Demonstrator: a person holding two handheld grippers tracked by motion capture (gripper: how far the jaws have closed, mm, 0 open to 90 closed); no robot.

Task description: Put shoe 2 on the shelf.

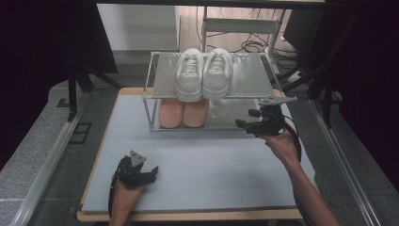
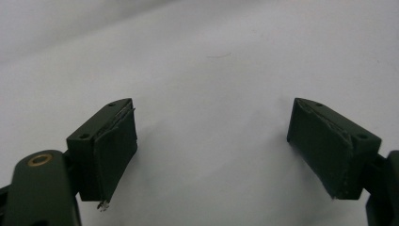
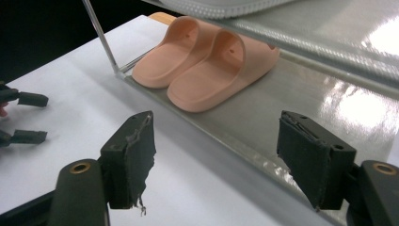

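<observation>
We held the right gripper [image 1: 245, 118] wide and empty at the rack's [image 1: 155, 94] lower shelf beside the pink slippers [image 3: 207, 70], the left gripper [image 1: 151, 173] wide over the mat [image 1: 211, 165]

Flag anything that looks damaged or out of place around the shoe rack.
Both pairs sit neatly: white sneakers on top, pink slippers on the lower shelf. The only wear: the right hand-held gripper has frayed pads, threads hanging off one corner.

white sneakers [image 1: 203, 73]: 2 | pink slippers [image 1: 183, 113]: 2 | shelf rack [image 1: 162, 75]: 1
</observation>
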